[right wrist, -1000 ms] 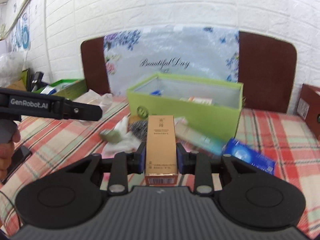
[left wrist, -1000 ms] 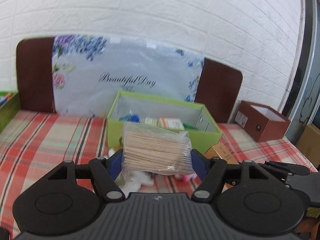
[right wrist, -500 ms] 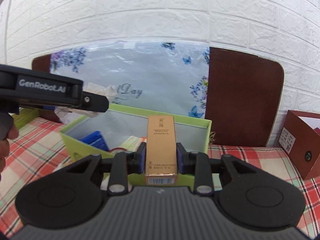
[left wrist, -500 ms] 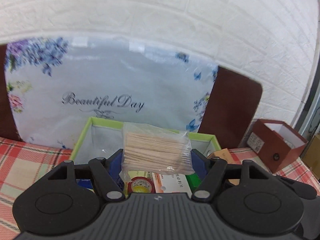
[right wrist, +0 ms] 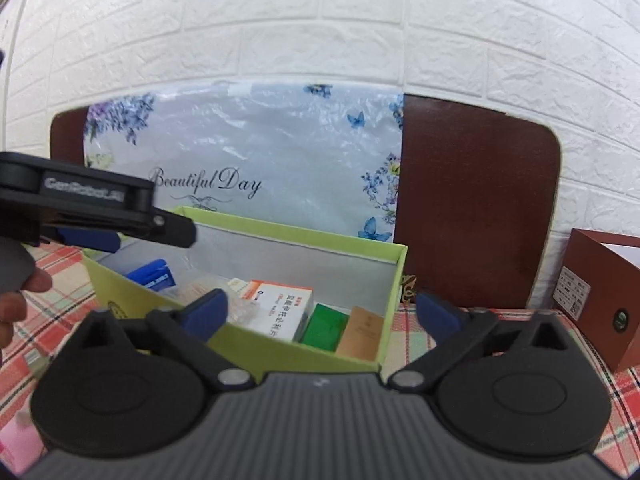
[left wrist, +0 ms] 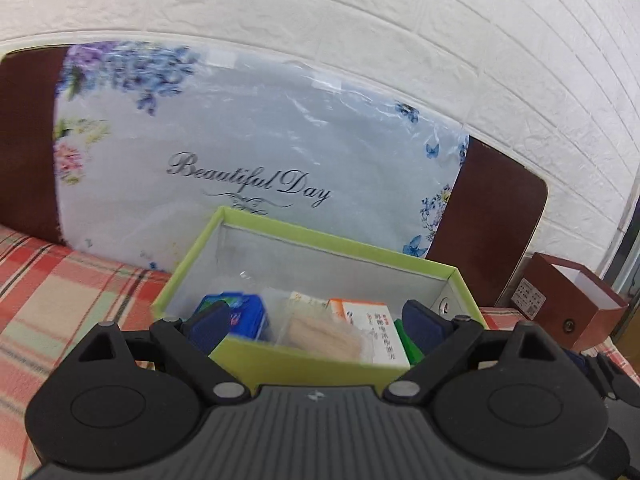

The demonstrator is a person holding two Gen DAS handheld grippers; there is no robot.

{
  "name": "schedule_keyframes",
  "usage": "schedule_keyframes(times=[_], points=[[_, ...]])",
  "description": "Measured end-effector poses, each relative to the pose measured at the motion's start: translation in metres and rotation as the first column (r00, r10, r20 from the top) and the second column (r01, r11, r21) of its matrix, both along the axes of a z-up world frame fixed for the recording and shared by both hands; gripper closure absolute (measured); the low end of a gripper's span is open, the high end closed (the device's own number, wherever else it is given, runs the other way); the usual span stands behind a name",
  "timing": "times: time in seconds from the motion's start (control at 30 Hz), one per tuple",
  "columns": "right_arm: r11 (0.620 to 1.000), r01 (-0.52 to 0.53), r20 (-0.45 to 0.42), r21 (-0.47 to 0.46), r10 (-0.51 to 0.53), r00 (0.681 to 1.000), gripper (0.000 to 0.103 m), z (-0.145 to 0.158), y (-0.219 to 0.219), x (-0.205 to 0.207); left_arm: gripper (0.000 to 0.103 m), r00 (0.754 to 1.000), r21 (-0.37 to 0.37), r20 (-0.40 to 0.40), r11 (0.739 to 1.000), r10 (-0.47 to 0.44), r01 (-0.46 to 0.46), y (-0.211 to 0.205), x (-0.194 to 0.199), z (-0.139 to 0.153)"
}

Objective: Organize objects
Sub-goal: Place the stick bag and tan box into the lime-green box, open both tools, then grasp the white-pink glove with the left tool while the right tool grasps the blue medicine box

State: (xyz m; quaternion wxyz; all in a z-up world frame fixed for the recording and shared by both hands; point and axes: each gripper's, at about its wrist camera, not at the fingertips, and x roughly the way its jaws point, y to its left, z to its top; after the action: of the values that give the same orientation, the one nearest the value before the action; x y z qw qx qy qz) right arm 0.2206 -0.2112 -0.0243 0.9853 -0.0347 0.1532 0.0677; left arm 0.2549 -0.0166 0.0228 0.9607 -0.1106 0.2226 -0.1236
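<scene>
We see the left gripper (left wrist: 316, 322) over the green box (left wrist: 304, 364), its jaws just spread wide and gripping nothing; the bag of wooden sticks (left wrist: 324, 336), blurred and perhaps not yet settled, lies inside beside the blue packet (left wrist: 244, 316). Further right, the right gripper (right wrist: 320, 314) has likewise just opened and is empty, and the gold carton (right wrist: 360, 334) rests in the box's right end beside a green item (right wrist: 324, 326).

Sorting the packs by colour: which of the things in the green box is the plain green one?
The green pack, lying between the white-and-orange carton and the tan box at the box's right end; the others are blue, tan or printed.
</scene>
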Motion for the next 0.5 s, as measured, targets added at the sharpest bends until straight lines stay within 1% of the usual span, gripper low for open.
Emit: schedule_keyframes(times=[0.13, 0.27, 0.33, 0.4, 0.5], points=[[0.998, 0.012, 0.021, 0.066, -0.014, 1.0, 0.0, 0.002, -0.01, -0.036, 0.007, 0.999, -0.002, -0.002, 0.999, 0.035, -0.035, 0.019, -0.042, -0.009], [0.995, 0.008, 0.014, 0.104, -0.01, 1.0, 0.0, 0.004, -0.02, -0.072, 0.007, 0.998, 0.043, -0.032, 0.998, 0.054, -0.053, 0.031, -0.083, -0.025], [0.994, -0.006, 0.002, 0.105, 0.006, 1.0, 0.0, 0.001, -0.024, -0.09, 0.007, 0.996, 0.049, -0.065, 0.997, 0.066, -0.062, 0.038, -0.103, -0.037], [0.996, -0.008, -0.022, 0.092, 0.01, 1.0, 0.0, -0.004, -0.027, -0.107, 0.007, 0.992, 0.04, -0.096, 0.996, 0.086, -0.082, 0.043, -0.12, -0.05], [0.997, -0.015, -0.068, 0.081, 0.02, 0.997, 0.0, -0.016, -0.029, -0.128, 0.007, 0.983, 0.048, -0.138, 0.992, 0.118, -0.113, 0.047, -0.136, -0.066]])
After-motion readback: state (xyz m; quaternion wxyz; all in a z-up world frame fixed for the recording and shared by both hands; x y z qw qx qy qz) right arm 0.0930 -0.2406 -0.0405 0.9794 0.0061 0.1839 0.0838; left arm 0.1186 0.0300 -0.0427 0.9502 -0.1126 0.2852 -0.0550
